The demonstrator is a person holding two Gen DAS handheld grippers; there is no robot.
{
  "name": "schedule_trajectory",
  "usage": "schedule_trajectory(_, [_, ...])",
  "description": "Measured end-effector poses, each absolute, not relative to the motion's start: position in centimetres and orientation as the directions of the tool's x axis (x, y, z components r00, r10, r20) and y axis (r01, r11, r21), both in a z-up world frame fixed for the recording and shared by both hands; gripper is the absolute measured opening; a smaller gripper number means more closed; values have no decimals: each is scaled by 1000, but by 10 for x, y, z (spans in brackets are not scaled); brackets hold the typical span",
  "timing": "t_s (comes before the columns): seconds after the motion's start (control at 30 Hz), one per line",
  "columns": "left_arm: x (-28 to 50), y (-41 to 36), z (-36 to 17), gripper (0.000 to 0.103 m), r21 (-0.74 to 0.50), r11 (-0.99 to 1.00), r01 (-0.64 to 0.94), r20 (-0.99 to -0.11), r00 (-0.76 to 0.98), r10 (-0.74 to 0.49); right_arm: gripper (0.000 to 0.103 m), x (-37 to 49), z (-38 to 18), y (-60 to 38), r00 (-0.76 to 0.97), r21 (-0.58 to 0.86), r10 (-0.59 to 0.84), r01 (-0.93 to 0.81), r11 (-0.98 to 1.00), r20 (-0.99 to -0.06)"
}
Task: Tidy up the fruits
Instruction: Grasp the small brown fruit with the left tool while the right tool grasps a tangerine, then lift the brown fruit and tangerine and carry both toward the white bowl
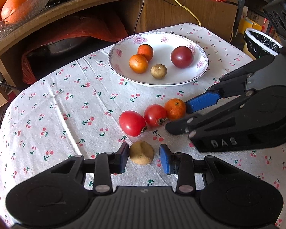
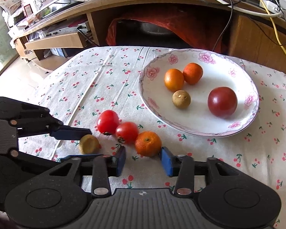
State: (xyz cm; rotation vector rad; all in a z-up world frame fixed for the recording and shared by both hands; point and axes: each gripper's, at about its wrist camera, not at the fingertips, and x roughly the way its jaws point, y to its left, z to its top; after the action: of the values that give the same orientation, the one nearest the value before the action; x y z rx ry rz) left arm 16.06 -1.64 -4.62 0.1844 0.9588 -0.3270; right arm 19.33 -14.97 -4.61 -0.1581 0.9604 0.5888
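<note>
straddling longan point(image 1: 141, 155), left gripper point(image 1: 144, 157) spread; right gripper point(image 2: 143, 160) flanks tangerine point(image 2: 148, 143).

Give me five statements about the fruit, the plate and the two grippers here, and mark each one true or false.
1. The plate holds four pieces of fruit. True.
2. The left gripper is shut on the yellowish-brown fruit. False: its jaws are open, with that fruit on the cloth between the fingertips.
3. Two red tomatoes and a small orange lie in a row on the tablecloth. True.
4. The right gripper carries the dark red tomato. False: that tomato sits on the plate, and the right gripper is open around the small orange on the cloth.
5. The plate is plain white. False: its rim bears pink flowers.
</note>
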Motion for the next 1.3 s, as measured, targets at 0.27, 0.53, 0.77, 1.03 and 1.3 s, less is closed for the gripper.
schedule_trajectory(0.27, [162, -15, -46, 42, 26, 942, 334, -828, 536, -167, 23, 192, -45, -151, 439, 104, 381, -535, 838, -813])
schedule_trajectory(0.53, [157, -17, -43, 37, 38, 935, 352, -830, 532, -167, 23, 181, -42, -160, 434, 95, 361, -523, 847, -825])
schedule_trajectory(0.77, [141, -22, -36, 36, 38, 925, 379, -828, 530, -183, 23, 161, -37, -169, 417, 78, 333, -521, 850, -846])
schedule_trajectory(1.03, [127, -28, -36, 36, 34, 914, 404, -840, 508, -193, 22, 140, -35, -182, 398, 69, 308, -513, 856, -864])
schedule_trajectory(1.3, [126, -28, -40, 37, 28, 916, 399, -845, 499, -192, 25, 139, -36, -182, 400, 74, 311, -508, 858, -862])
